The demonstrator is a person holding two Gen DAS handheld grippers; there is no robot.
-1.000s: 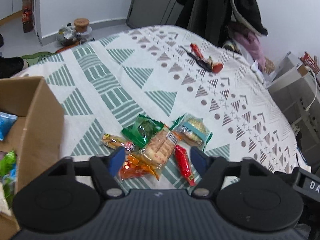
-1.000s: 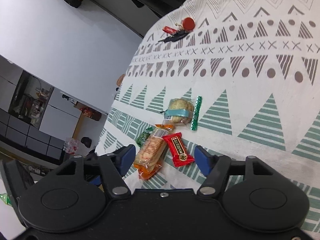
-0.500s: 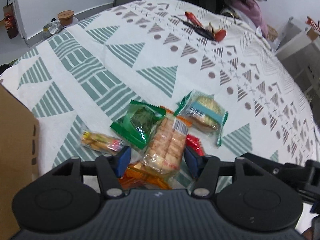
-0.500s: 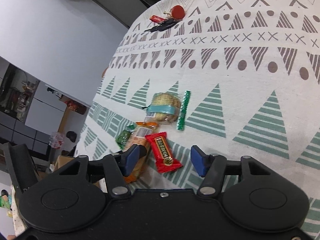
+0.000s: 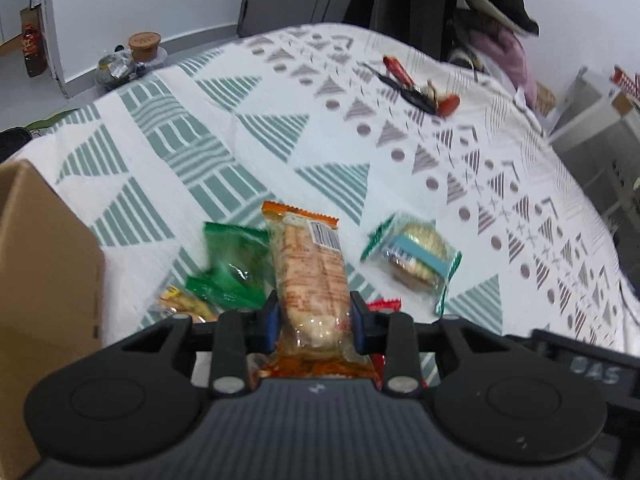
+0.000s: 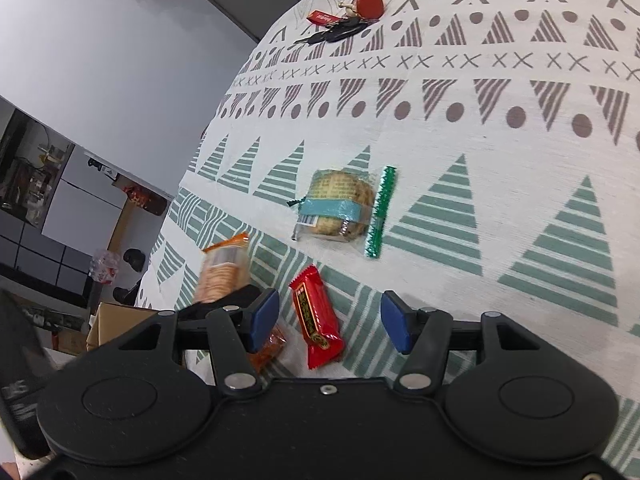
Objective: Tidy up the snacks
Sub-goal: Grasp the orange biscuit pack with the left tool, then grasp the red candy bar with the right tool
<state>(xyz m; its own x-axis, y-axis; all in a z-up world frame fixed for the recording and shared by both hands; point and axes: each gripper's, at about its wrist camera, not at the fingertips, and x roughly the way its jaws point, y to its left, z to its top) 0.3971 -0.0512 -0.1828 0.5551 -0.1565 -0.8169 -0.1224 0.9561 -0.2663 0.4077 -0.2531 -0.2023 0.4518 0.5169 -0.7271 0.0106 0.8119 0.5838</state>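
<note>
My left gripper (image 5: 316, 322) is shut on a long orange cracker pack (image 5: 310, 268) and holds it tilted up off the patterned cloth; the pack also shows in the right wrist view (image 6: 224, 270). A green packet (image 5: 234, 266), a small yellow snack (image 5: 182, 304) and a round biscuit pack (image 5: 414, 258) lie on the cloth nearby. My right gripper (image 6: 326, 320) is open, its jaws on either side of a red wrapped bar (image 6: 316, 324). The biscuit pack (image 6: 336, 206) lies beyond it.
A cardboard box (image 5: 44, 276) stands at the left, also seen in the right wrist view (image 6: 116, 318). Keys with a red tag (image 5: 416, 88) lie at the far side of the cloth (image 5: 280, 120). An orange wrapper (image 6: 268, 350) lies by the right gripper's left finger.
My left gripper has closed on the cracker pack and lifted it off the pile. My right gripper has moved closer over the red bar, still open.
</note>
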